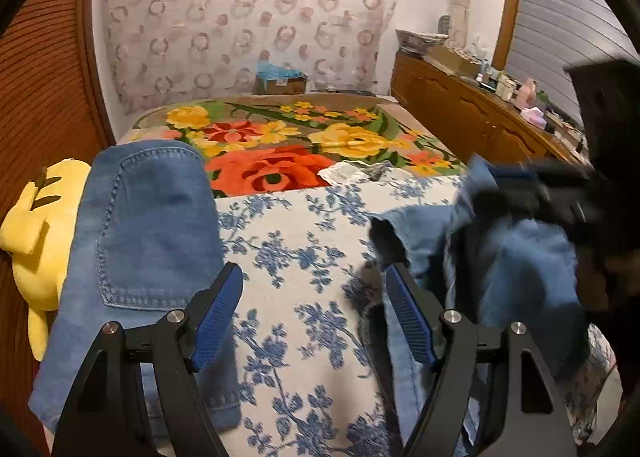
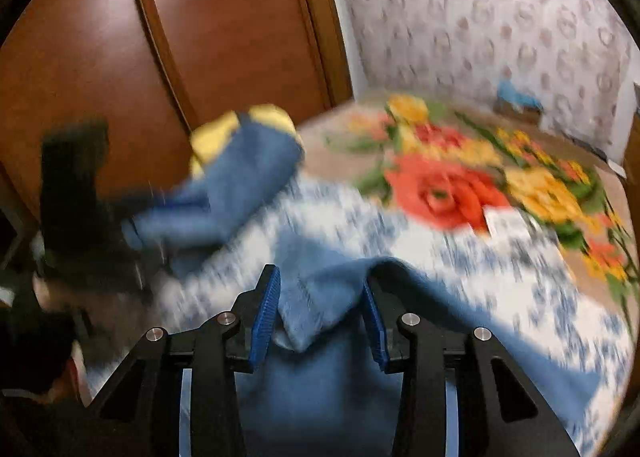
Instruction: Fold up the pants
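Note:
Blue denim pants lie on a bed with a blue-flowered white cover. In the left wrist view one part with a back pocket lies at the left and a bunched part at the right. My left gripper is open above the cover between them, empty. The right gripper shows there as a dark blur over the bunched denim. In the blurred right wrist view my right gripper is open with a denim fold between its jaws. The left gripper is a dark blur at the left.
A yellow plush toy lies at the bed's left edge under the denim. A bright floral blanket covers the far half of the bed, with a white cloth on it. A wooden dresser with clutter stands right. A wooden wardrobe stands left.

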Tool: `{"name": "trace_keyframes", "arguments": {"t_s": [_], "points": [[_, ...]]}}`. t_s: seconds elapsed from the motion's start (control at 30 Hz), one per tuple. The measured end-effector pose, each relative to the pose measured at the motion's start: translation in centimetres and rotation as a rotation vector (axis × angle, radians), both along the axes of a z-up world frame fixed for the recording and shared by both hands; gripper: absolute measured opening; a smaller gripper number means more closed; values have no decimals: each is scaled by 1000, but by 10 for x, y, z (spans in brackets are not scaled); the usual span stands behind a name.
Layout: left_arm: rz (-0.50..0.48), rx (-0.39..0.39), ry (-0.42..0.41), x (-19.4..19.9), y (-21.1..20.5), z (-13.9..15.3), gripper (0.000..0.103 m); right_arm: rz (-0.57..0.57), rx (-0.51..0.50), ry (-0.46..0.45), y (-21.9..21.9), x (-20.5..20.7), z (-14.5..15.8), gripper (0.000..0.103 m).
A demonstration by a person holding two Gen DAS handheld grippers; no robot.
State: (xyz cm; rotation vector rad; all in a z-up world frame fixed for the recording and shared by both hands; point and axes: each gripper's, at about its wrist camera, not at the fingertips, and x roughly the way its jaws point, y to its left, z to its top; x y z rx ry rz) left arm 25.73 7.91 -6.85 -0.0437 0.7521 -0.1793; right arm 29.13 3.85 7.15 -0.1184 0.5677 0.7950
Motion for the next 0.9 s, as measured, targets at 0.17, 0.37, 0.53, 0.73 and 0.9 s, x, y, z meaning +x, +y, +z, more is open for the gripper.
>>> {"name": "trace_keyframes", "arguments": {"t_s": [0.17,0.37,0.53,0.73,0.9], "points": [[-68,-10,6,-6,-21,0,75,-69,-21,28,-36,-2,-10,43],[-144,-32,-3,-13,-51,6,75,-178,-93,-7,-81,-42,-13,51],[-198,-30,12,-17,-75,4,75,-349,-109,18,-142,-80,-38,63],[-238,-21,29,-22,-95,0,75,-575,-128,122,-218,-104,-87,64],[-254,-15,46,-25,-105,-7,75,-592,38,223,-247,-114,-110,64]]}}
